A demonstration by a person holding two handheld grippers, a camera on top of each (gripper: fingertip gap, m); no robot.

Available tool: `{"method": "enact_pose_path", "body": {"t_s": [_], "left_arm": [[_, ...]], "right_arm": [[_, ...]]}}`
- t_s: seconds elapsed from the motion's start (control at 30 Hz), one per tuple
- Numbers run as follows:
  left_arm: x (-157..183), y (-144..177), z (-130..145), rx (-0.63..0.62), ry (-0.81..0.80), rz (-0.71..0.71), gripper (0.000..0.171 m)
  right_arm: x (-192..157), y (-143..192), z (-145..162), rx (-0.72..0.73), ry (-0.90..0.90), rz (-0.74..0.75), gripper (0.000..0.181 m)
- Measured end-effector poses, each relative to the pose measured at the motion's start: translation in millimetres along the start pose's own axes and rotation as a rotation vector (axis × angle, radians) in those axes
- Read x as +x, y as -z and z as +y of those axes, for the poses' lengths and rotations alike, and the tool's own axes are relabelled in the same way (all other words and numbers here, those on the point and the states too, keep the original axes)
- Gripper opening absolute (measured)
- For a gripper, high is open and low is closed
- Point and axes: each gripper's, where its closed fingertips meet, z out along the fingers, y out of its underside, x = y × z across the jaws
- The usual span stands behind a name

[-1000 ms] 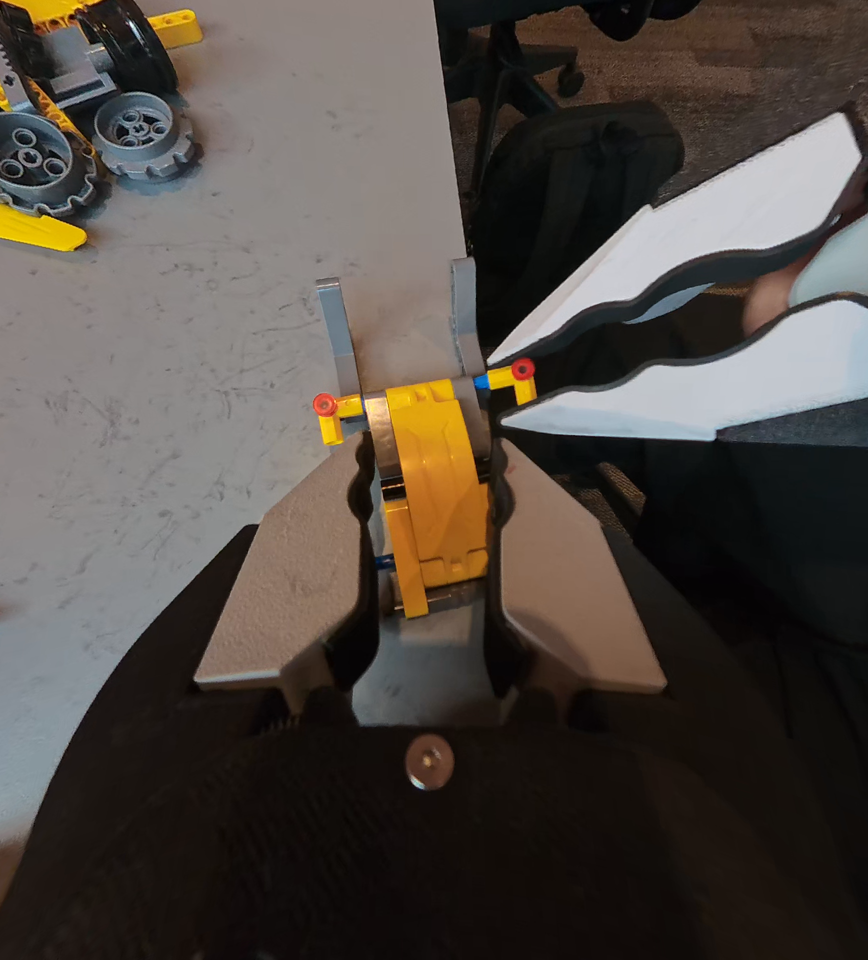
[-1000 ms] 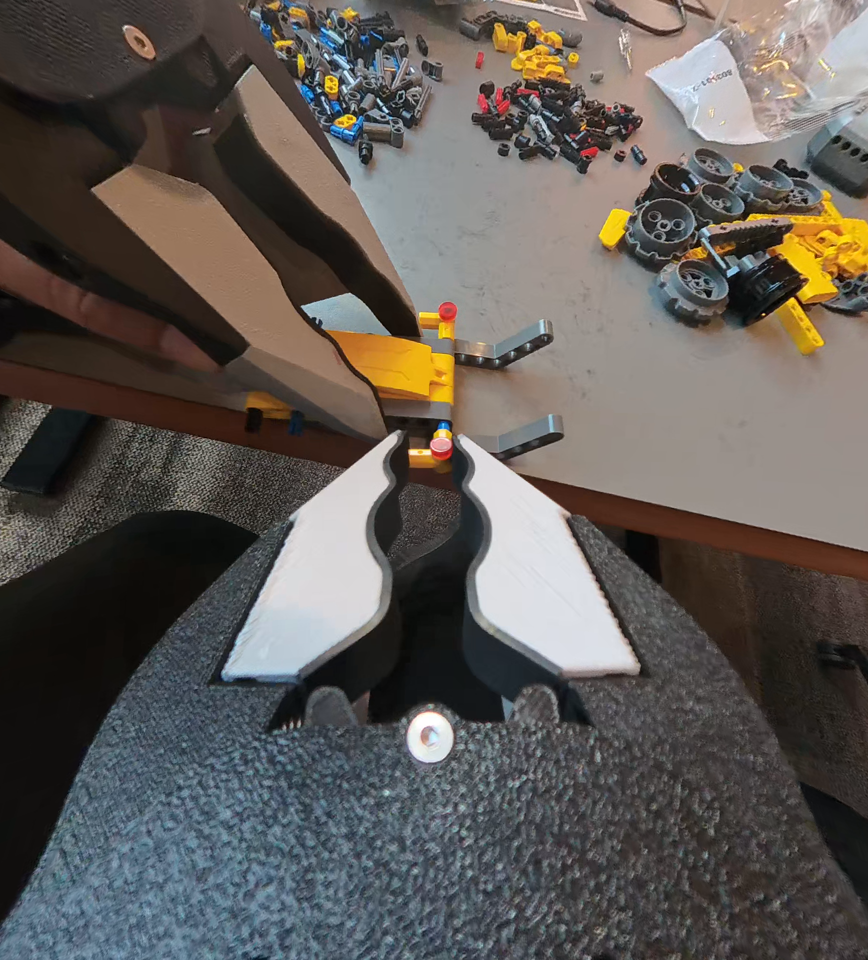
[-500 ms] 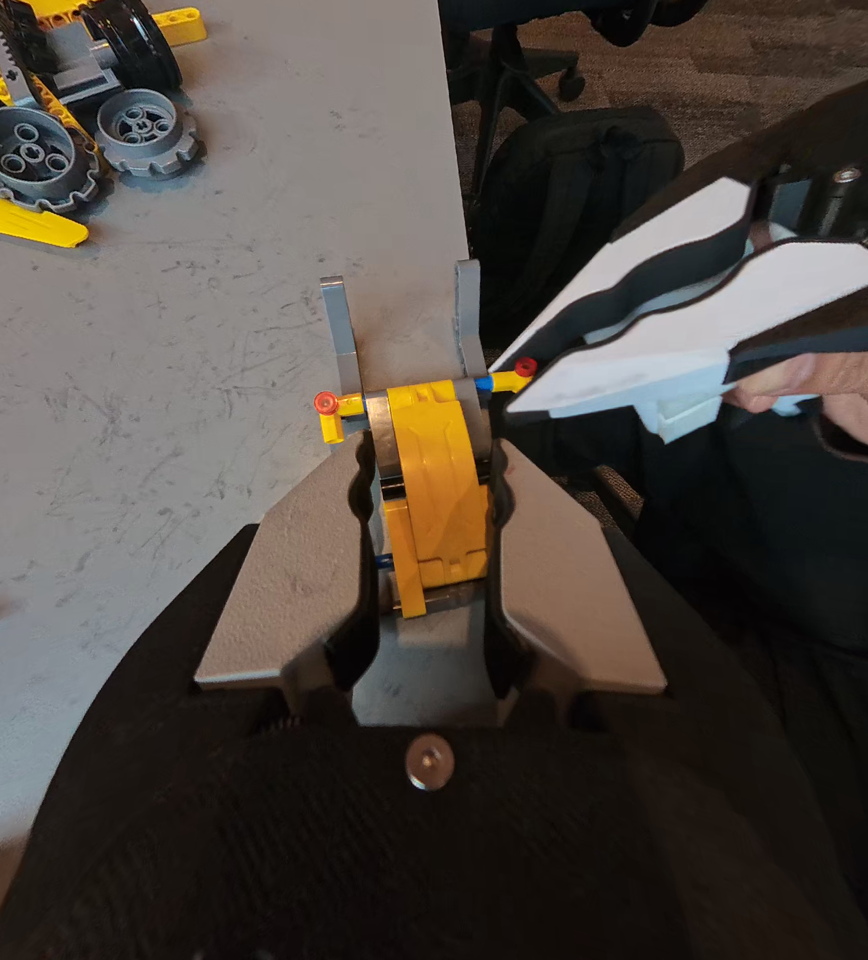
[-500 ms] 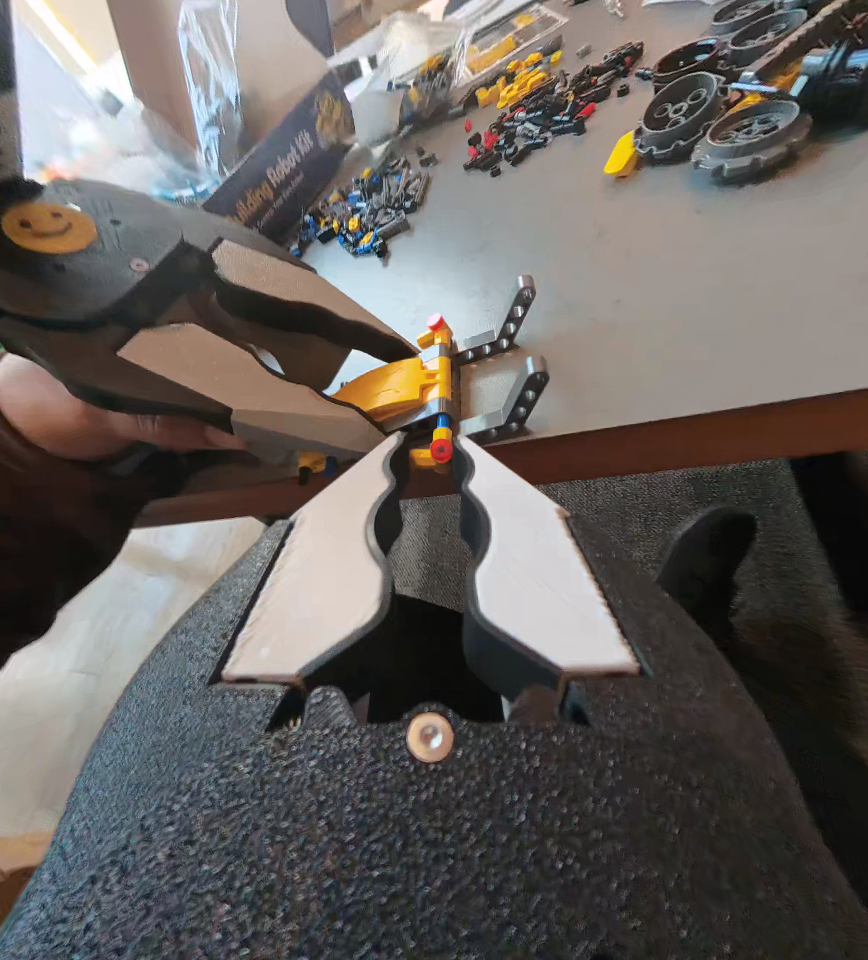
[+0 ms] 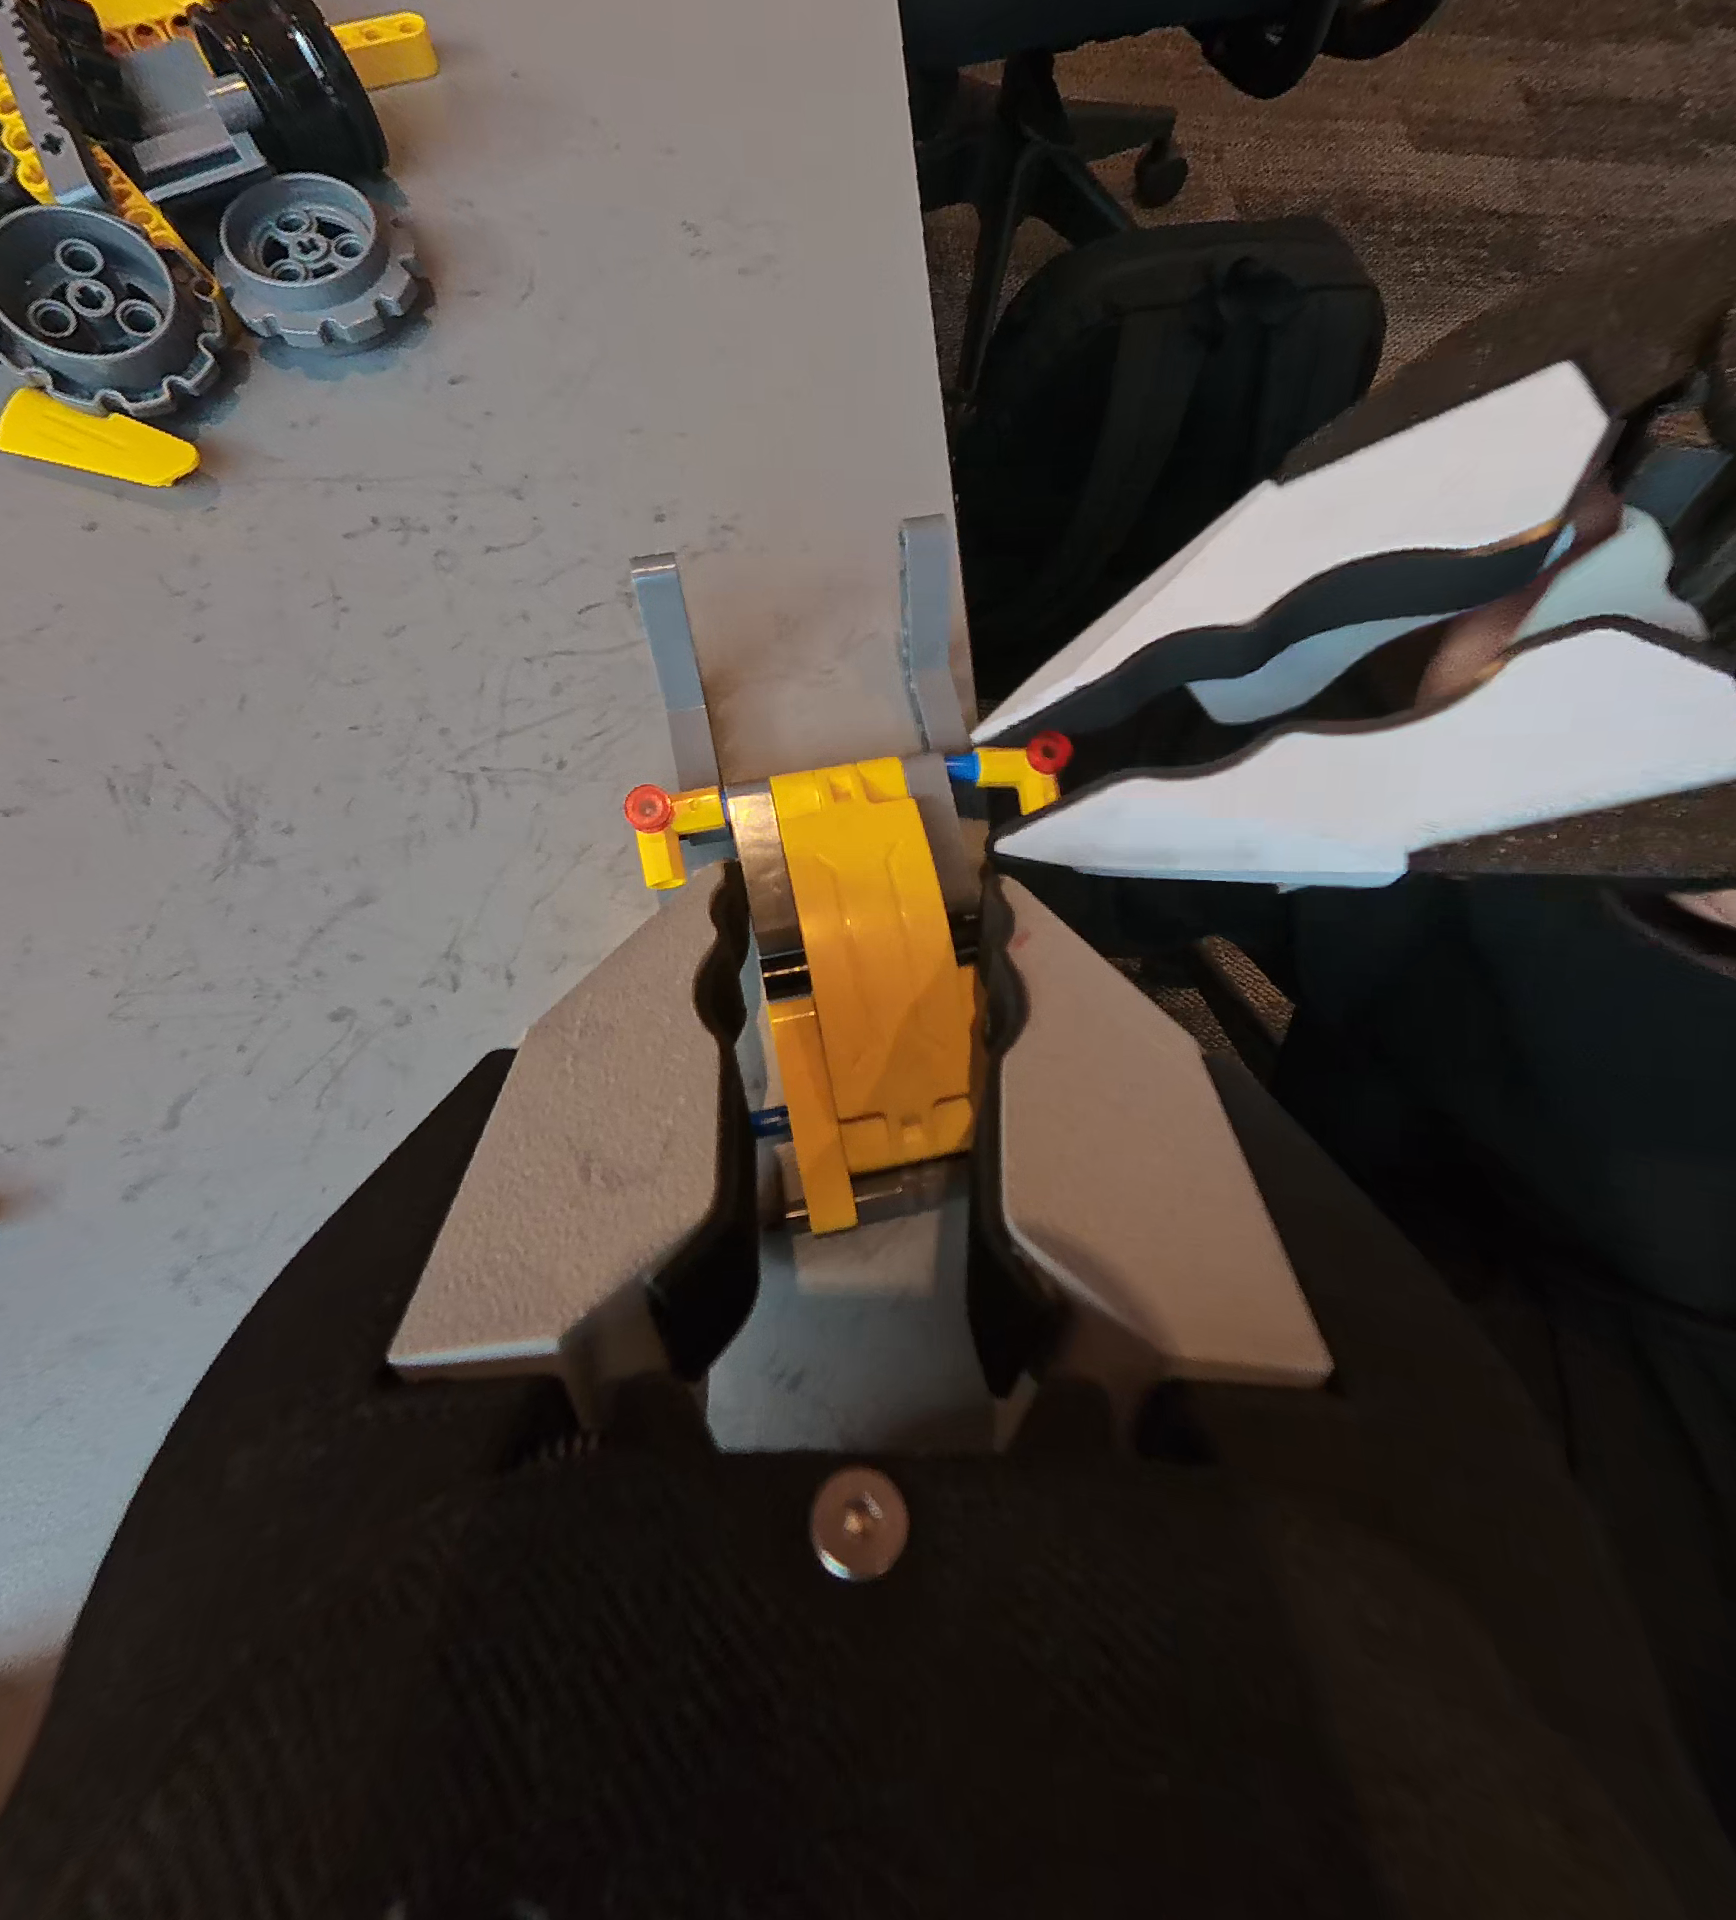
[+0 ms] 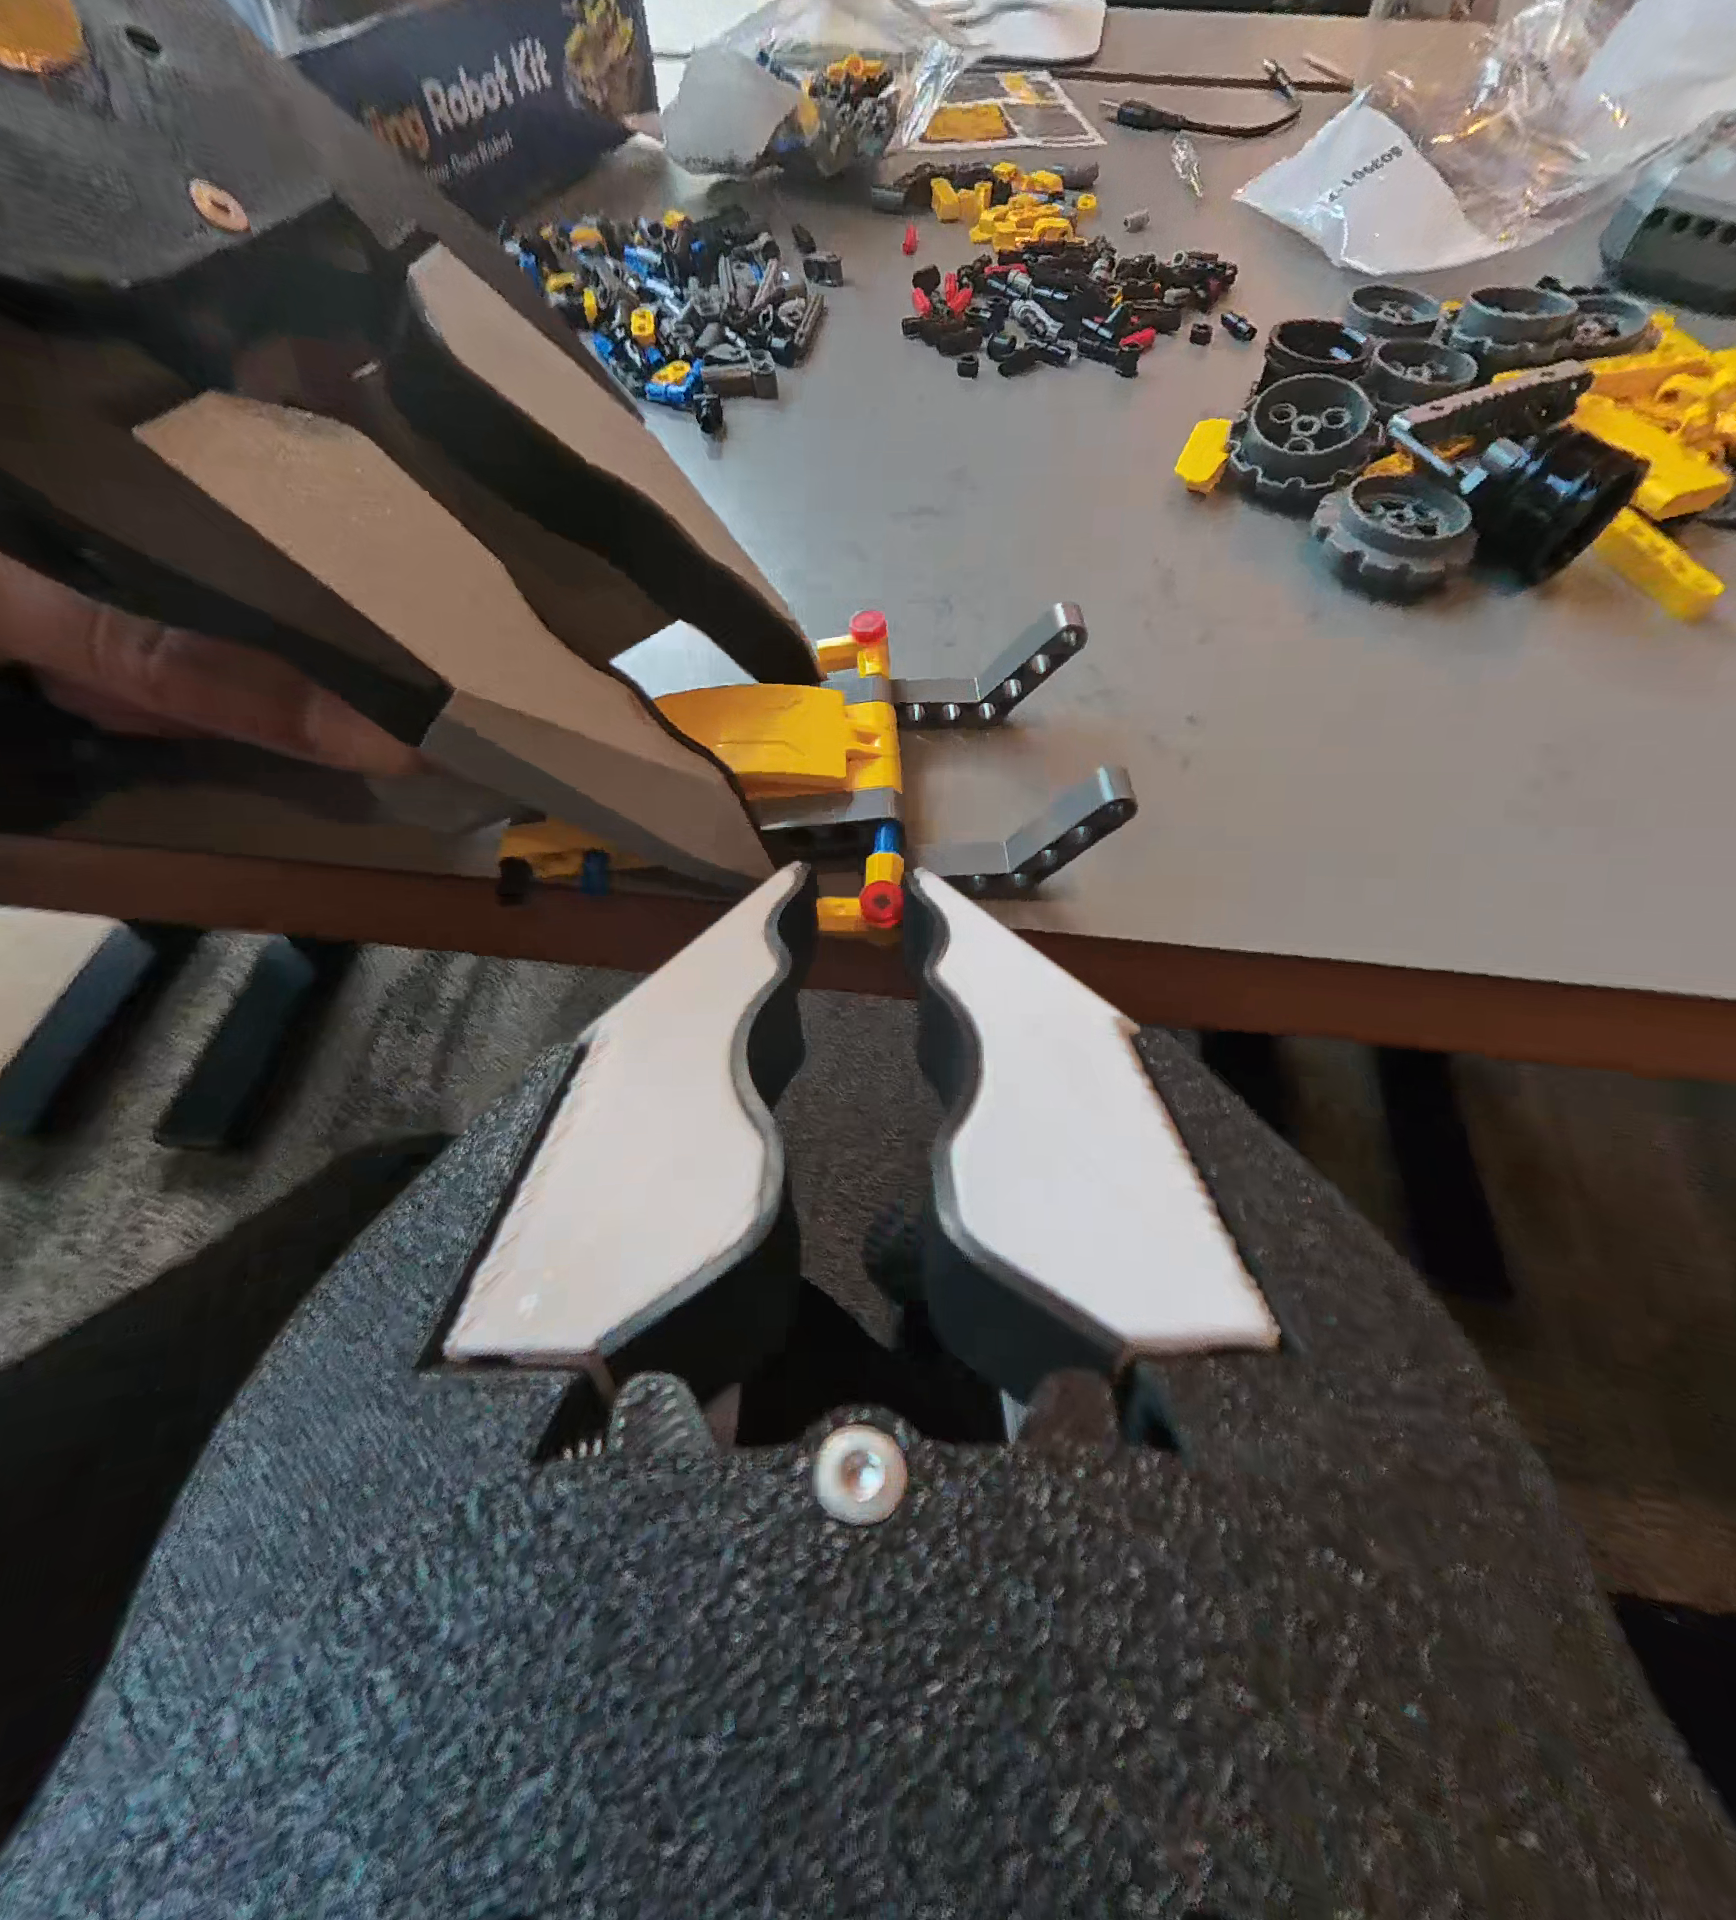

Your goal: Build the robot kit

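My left gripper (image 5: 859, 894) is shut on a yellow and grey brick assembly (image 5: 874, 987) that rests at the right edge of the grey table (image 5: 324, 727). Two bent grey beams (image 5: 672, 665) stick out of its front. A small yellow elbow connector with a red stud (image 5: 1025, 774) juts from its right side over the table edge. My right gripper (image 6: 856, 883) comes in from off the table and is closed on this connector (image 6: 859, 904). The right gripper also shows in the left wrist view (image 5: 989, 790), and the left gripper in the right wrist view (image 6: 791, 769). A matching connector (image 5: 661, 831) sits on the left side.
Grey wheels and yellow parts (image 6: 1415, 416) lie at the table's far right, also in the left wrist view (image 5: 95, 301). Piles of small pieces (image 6: 687, 301), plastic bags (image 6: 1466, 135), a dark box (image 6: 490, 104) and a grey block (image 6: 1705, 239) lie behind. A black backpack (image 5: 1155, 364) stands on the floor. From either gripper's tips it is about 40 centimetres to the grey block (image 6: 1705, 239).
My right gripper rolled about the connector half a second ago and has rolled back to about its first pose. The left gripper and the assembly have not moved.
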Motion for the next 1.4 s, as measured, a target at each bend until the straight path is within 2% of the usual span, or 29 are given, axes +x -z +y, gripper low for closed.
{"method": "enact_pose_path", "body": {"t_s": [0.17, 0.37, 0.43, 0.57, 0.7, 0.77, 0.9, 0.93, 0.97, 1.1, 1.27, 1.4], "left_arm": [[0, 0, 0, 0.000, -0.003, 0.014, 0.042], [-1, 1, 1, -0.001, -0.008, 0.013, 0.042], [-2, 1, 1, 0.001, -0.001, 0.013, 0.042], [-3, 1, 1, -0.001, -0.005, -0.002, 0.042], [-5, 2, 1, -0.002, 0.000, -0.016, 0.042], [-7, 2, 1, -0.002, 0.005, -0.023, 0.042], [-6, 1, 1, -0.002, -0.013, -0.032, 0.043], [-2, 1, 1, -0.002, -0.015, -0.006, 0.043], [-3, 1, 1, -0.004, -0.024, -0.016, 0.043], [-9, 0, 0, 0.000, -0.005, -0.036, 0.043], [-11, 0, 0, 0.002, 0.004, -0.039, 0.042], [-13, 1, -1, 0.008, 0.037, -0.029, 0.042]], "right_arm": [[1, -1, 1, -0.090, 0.174, -0.012, 0.015], [2, -1, 0, -0.132, 0.464, 0.043, 0.014], [2, -2, 0, -0.123, 0.420, 0.035, 0.014], [-2, -3, -3, -0.050, -0.036, -0.135, 0.014], [-2, -4, -6, -0.042, -0.235, -0.200, 0.014], [-2, -6, -6, -0.039, -0.199, -0.190, 0.014], [3, -8, -2, -0.141, 0.331, 0.029, 0.014], [2, -9, -3, -0.141, 0.395, 0.068, 0.014], [1, -9, -4, -0.139, 0.401, 0.076, 0.014], [3, -14, -7, -0.100, 0.172, -0.035, 0.015], [1, -14, -8, -0.079, 0.183, -0.026, 0.016], [6, 7, -25, 0.002, 0.181, -0.041, 0.020]]}}
